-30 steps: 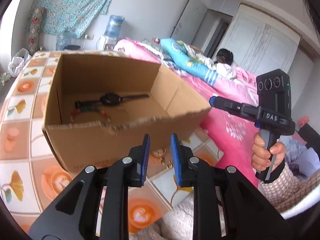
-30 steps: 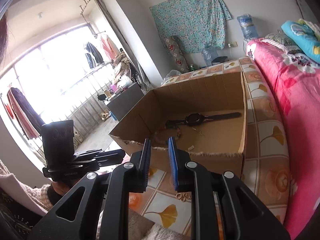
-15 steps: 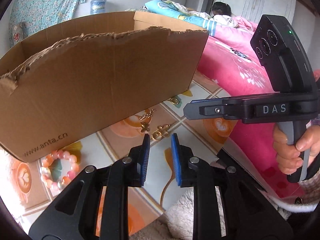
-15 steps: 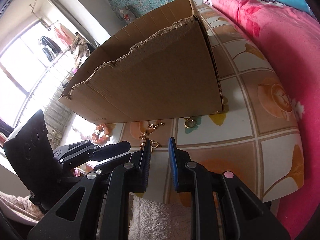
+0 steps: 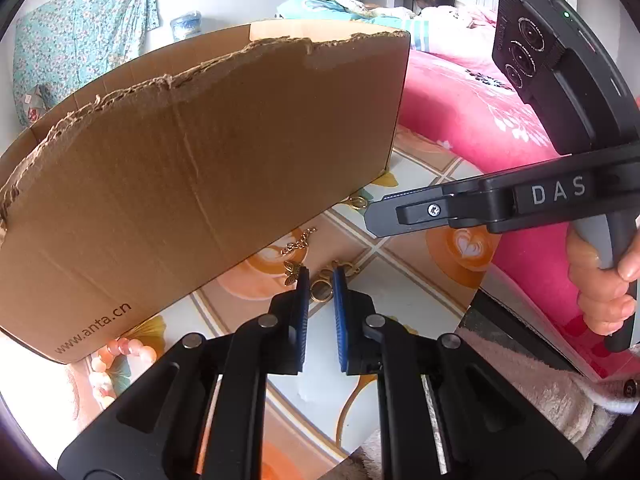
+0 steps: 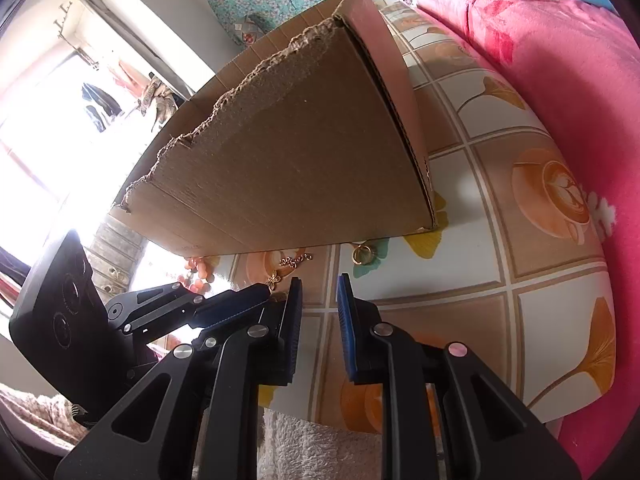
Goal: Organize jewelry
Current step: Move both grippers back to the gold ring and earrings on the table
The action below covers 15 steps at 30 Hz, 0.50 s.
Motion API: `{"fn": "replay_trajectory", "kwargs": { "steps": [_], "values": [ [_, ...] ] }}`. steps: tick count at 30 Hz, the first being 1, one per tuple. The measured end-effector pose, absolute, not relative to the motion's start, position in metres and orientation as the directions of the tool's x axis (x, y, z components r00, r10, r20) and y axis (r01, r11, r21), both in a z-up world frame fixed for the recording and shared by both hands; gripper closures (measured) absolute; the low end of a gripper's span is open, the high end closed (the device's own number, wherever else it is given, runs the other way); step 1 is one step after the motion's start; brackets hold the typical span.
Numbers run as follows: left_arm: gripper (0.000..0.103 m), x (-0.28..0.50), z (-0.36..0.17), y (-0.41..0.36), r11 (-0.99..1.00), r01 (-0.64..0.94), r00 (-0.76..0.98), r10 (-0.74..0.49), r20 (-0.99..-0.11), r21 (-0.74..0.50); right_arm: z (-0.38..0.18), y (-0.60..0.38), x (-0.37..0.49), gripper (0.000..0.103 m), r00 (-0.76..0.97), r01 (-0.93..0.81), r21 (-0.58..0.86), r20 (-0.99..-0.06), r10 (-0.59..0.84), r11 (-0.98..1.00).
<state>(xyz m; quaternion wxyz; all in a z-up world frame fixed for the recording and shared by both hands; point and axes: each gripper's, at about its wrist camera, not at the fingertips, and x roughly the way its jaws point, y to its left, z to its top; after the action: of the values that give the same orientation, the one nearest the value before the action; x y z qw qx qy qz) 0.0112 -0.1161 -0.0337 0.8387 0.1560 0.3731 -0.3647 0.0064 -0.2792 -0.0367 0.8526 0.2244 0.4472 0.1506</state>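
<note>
Both grippers have come lower and closer to the patterned tile-print tabletop (image 5: 404,292) since half a second ago, so the torn brown cardboard box (image 5: 208,184) now fills more of each view. Nearest, the left gripper (image 5: 319,280) hangs just over the tabletop with its blue-padded jaws parted by a narrow gap; a small gold ring cluster (image 5: 321,291) lies on the surface between the fingertips, and I cannot tell whether the pads touch it. Just to its left lies a gold chain with a butterfly charm (image 5: 294,258), running toward the box's near wall. The right gripper (image 6: 319,286) is also released, jaws apart over bare tabletop, with nothing between them; in the left wrist view its dark body reaches in from the right, held by the person's right hand (image 5: 604,280). Farther on, a single gold ring (image 6: 363,254) rests beside the box's near right corner. At the near left corner, a pink and orange bead bracelet (image 5: 120,354) pokes out beside the box. Beyond lies a pink floral blanket (image 6: 560,60).
</note>
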Motion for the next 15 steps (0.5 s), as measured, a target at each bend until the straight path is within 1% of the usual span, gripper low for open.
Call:
{"fn": "replay_trajectory", "kwargs": {
  "steps": [10, 13, 15],
  "values": [
    [0.092, 0.014, -0.033, -0.099, 0.707, 0.705, 0.449, -0.505, -0.737, -0.055, -0.028, -0.276, 0.003, 0.085, 0.571, -0.084, 0.498, -0.685, 0.451, 0.863],
    [0.092, 0.015, -0.033, -0.087, 0.730, 0.680, 0.457, -0.492, -0.741, -0.066, -0.024, -0.262, -0.001, 0.084, 0.555, -0.151, 0.431, -0.708, 0.437, 0.890],
    [0.092, 0.016, -0.033, -0.080, 0.744, 0.664, 0.462, -0.483, -0.744, -0.071, -0.022, -0.248, -0.003, 0.081, 0.549, -0.205, 0.342, -0.736, 0.397, 0.917]
  ]
}}
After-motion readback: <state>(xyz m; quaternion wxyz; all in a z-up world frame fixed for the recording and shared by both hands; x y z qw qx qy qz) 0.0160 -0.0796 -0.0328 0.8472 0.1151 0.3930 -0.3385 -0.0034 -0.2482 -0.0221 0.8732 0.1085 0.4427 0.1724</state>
